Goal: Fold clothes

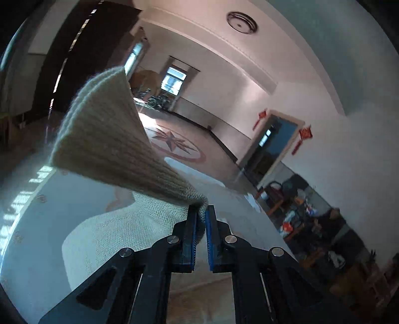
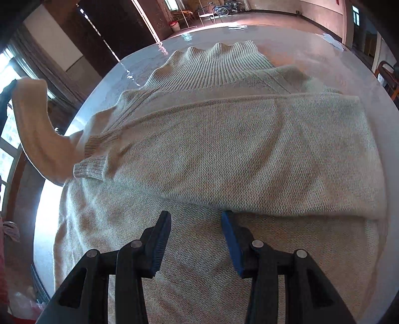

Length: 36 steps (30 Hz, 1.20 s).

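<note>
A beige knit sweater (image 2: 224,149) lies spread on a round glossy table (image 2: 299,49), its ribbed hem at the far side. One sleeve is folded across the body. The other sleeve (image 2: 37,129) is lifted off the table at the left. My left gripper (image 1: 202,211) is shut on that sleeve's ribbed cuff (image 1: 107,134), which fans up and to the left above the table. My right gripper (image 2: 197,219) hovers open just over the near part of the sweater, with only cloth below its blue-padded fingers (image 2: 230,239).
The table rim (image 1: 30,199) curves along the left. Beyond it are a tiled floor with a star pattern (image 1: 172,142), a doorway (image 1: 274,142), cluttered shelves (image 1: 311,219) at the right, and chairs (image 2: 199,12) far back.
</note>
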Available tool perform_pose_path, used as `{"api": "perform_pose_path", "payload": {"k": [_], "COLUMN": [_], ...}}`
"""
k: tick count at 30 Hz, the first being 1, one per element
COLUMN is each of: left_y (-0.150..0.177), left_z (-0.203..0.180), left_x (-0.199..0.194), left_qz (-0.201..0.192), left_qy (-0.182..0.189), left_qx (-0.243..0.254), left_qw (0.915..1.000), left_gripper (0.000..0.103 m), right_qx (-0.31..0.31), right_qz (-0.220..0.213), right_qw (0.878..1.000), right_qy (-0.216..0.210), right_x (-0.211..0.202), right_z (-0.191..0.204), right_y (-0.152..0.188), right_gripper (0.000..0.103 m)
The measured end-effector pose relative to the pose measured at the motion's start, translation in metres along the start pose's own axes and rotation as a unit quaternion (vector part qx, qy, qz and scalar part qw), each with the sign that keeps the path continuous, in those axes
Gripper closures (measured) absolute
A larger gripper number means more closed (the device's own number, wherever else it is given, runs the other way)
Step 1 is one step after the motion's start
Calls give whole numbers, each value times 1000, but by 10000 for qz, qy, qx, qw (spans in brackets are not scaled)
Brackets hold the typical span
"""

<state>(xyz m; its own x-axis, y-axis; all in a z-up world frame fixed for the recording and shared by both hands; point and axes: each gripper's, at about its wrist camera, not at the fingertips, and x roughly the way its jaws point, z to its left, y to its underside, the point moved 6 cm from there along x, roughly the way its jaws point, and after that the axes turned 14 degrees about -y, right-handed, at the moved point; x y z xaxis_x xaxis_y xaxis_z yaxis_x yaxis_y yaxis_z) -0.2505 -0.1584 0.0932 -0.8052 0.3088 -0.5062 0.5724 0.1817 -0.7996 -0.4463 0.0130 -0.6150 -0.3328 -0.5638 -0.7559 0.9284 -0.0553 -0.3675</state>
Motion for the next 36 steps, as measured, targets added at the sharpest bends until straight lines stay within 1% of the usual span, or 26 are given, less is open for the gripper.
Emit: {"api": "perform_pose_path", "payload": {"k": [1,2,3,4,5,8,9,10,11,12,13,15,16,17,18,19,21,23,25,27,28,29,30,32,33,36], "left_y": [22,44,77,109,141,197,203,208,204,199,193,167,155,141,130,116,113,119,125,131,134,137,138,140,140,139], "left_z": [-41,-81,-95,-108,-121,-125,-123,-120,-112,-103,-94,-60,-39,-17,4,22,60,83,86,89,91,92,90,87,86,86], "left_x": [21,42,59,75,91,68,56,44,36,28,20,16,20,29,31,36,45,49,50,52,53,53,54,55,55,55], "left_qz": [335,670,1238,1801,2356,2911,2840,2768,2555,2340,2123,1645,1490,1351,1252,1205,1272,1445,1425,1405,1395,1384,1381,1386,1396,1412], "left_qy": [38,74,-47,-168,-288,4,108,211,118,25,-69,-556,-801,-1074,-1328,-1579,-2060,-2128,-2169,-2210,-2230,-2250,-2285,-2327,-2334,-2275], "left_qx": [579,1154,1363,1568,1765,1525,1535,1546,1562,1578,1592,1179,850,477,112,-216,-713,-1057,-936,-814,-753,-692,-554,-351,-285,-359], "left_qw": [9978,9910,9829,9709,9553,9445,9464,9482,9540,9594,9641,9777,9819,9838,9831,9798,9676,9605,9612,9617,9619,9620,9621,9620,9619,9628], "left_gripper": [90,88,82,82,82,83,82,77,75,70,61,54,52,52,48,44,44,44,44,44,44,44,43,43,42,42], "right_qx": [236,484,785,1059,1197,1459,1459,1415,1381,1403,1425,1536,1618,1710,1806,1938,2332,2690,3028,3167,3186,3159,3091,2835,2615,1951], "right_qz": [-106,-214,-334,-440,-479,-636,-708,-776,-846,-914,-982,-1123,-1190,-1238,-1281,-1303,-1285,-1292,-1311,-1489,-1556,-1573,-1563,-1593,-1650,-1930], "right_qw": [9996,9982,9955,9921,9903,9858,9854,9853,9848,9828,9805,9738,9695,9645,9592,9541,9425,9339,9237,9080,9051,9062,9085,9149,9207,9349], "right_qy": [-147,-289,-410,-513,-528,-528,-514,-553,-632,-783,-934,-1245,-1408,-1589,-1759,-1873,-2021,-1967,-1947,-2303,-2346,-2330,-2337,-2393,-2381,-2251], "right_x": [-4,-9,-16,-24,-35,-69,-80,-90,-96,-96,-97,-100,-100,-94,-88,-83,-69,-44,-19,0,2,4,4,-8,-18,-45], "right_z": [-4,-8,-13,-20,-31,-59,-65,-68,-67,-69,-71,-80,-86,-89,-93,-97,-109,-116,-123,-121,-121,-118,-113,-98,-88,-60], "right_y": [-1,-1,8,17,23,37,40,39,34,25,16,-6,-19,-33,-48,-59,-77,-93,-109,-118,-121,-122,-124,-126,-127,-136], "right_gripper": [61,61,61,61,61,60,59,58,58,58,58,58,58,58,58,58,58,58,58,64,73,86,95,97,98,98]}}
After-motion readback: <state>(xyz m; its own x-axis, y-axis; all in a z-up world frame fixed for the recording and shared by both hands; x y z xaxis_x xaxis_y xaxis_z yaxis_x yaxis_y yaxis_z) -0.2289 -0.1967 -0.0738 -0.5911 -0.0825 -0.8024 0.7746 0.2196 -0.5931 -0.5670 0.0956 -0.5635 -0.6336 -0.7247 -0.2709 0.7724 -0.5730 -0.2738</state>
